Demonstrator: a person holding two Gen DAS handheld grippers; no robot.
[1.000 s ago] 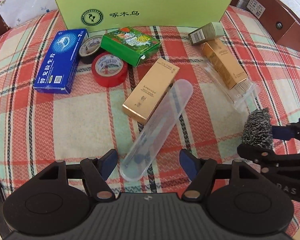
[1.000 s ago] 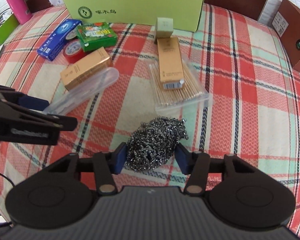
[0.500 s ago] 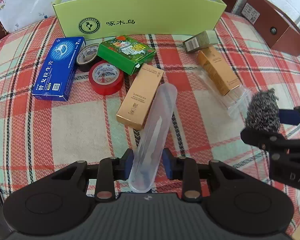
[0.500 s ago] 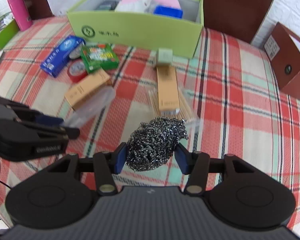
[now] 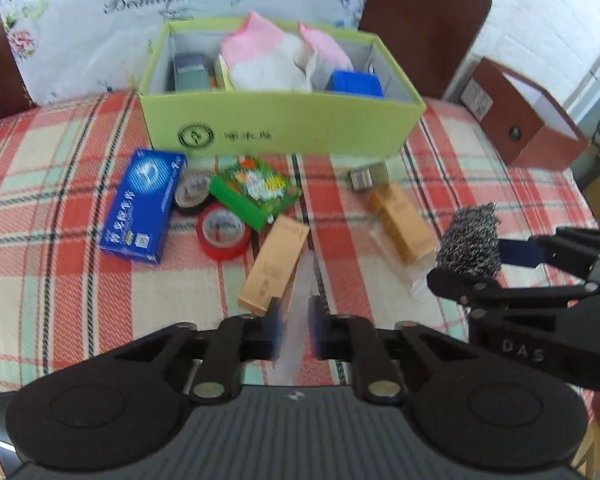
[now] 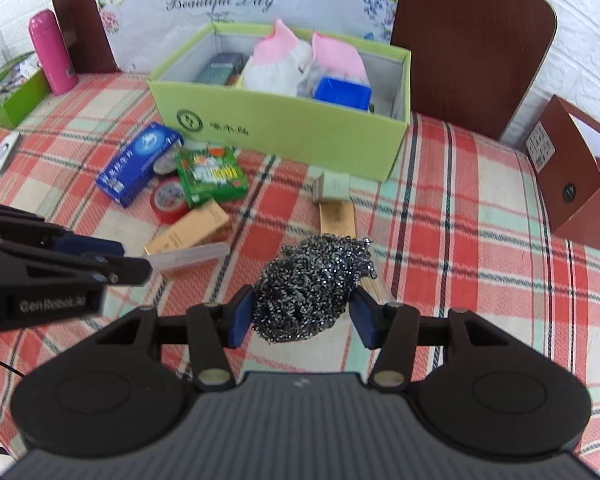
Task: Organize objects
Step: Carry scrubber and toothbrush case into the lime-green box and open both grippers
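Note:
My left gripper (image 5: 294,330) is shut on a clear plastic toothbrush case (image 5: 300,304) and holds it above the plaid tablecloth; the case also shows in the right wrist view (image 6: 192,254). My right gripper (image 6: 304,318) is shut on a steel wool scrubber (image 6: 310,288), lifted off the table; the scrubber also shows in the left wrist view (image 5: 468,242). The open green box (image 5: 284,120) stands at the back and holds pink-and-white cloth, a blue item and a grey-green item.
On the cloth lie a blue box (image 5: 142,204), a black tape roll (image 5: 192,192), a red tape roll (image 5: 222,232), a green packet (image 5: 254,192), two gold boxes (image 5: 274,264) (image 5: 402,228) and a small olive box (image 5: 368,176). A brown box (image 5: 528,120) stands right, a pink bottle (image 6: 52,52) left.
My left gripper closed on the clear case and lifted it. Both grippers rose and pulled back, so the inside of the green box now shows. The right one kept the scrubber.

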